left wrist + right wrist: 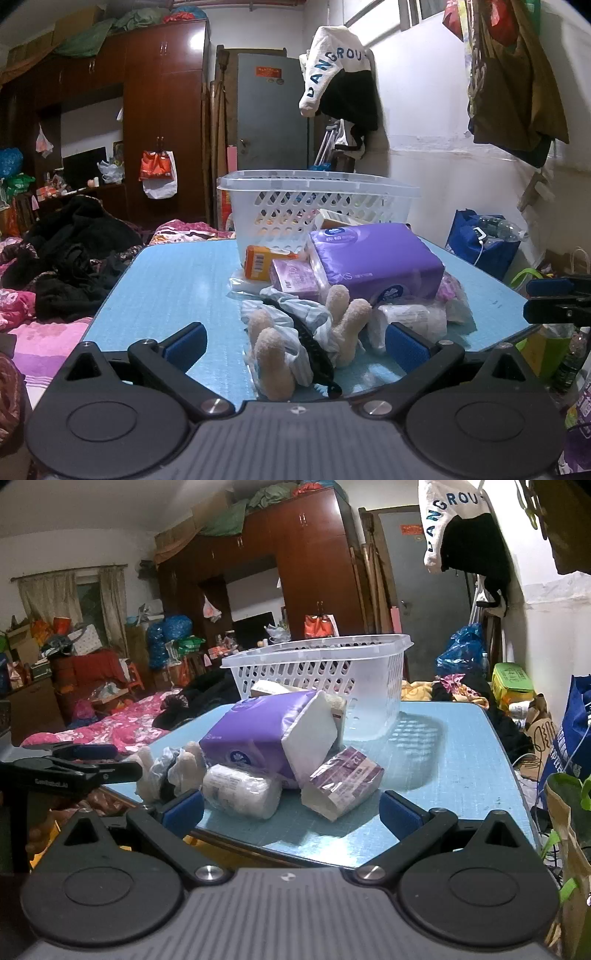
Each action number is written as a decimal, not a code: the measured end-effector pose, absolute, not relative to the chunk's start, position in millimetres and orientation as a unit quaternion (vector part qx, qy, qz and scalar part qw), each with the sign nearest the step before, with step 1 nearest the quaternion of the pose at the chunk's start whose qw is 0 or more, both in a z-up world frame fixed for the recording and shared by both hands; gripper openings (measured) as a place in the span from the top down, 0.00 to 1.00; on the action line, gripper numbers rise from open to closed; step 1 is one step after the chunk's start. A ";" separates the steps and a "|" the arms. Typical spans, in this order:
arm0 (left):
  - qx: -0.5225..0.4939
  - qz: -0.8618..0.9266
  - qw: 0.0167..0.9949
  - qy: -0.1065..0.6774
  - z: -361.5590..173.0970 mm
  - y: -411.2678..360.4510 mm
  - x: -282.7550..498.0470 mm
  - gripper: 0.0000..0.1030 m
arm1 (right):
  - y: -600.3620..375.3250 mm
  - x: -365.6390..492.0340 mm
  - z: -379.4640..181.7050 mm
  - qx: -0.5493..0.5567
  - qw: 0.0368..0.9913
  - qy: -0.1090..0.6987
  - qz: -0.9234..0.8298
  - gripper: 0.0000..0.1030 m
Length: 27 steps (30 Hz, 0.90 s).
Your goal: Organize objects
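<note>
On blue table [166, 280] | left gripper [295, 341] wide | right gripper [291, 810] wide, both empty

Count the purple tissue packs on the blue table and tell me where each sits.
2. The big purple pack lies mid-pile, in front of the white basket. A small purple pack sits against its left side. Others may be hidden in the pile.

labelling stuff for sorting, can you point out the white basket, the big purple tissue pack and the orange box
white basket [369, 184], left wrist view, on its front rim
purple tissue pack [373, 258], left wrist view, on its top face
orange box [258, 263], left wrist view, on its barcode side
</note>
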<state>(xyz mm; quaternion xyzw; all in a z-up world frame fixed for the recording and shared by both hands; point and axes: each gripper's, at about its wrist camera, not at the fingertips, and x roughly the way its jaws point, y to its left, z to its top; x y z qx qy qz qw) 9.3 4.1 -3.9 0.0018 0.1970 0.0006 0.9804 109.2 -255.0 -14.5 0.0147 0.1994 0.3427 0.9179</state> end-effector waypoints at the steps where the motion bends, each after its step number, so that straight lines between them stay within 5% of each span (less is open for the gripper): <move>1: 0.002 0.000 0.980 0.197 -4.0 4.2 9.5 0.00 | -255.0 109.4 -14.7 0.014 0.919 0.200 0.341 0.00; 27: -0.005 -0.004 0.979 0.204 -4.6 5.5 10.7 0.00 | -257.8 114.3 -16.0 0.014 0.916 0.209 0.342 0.00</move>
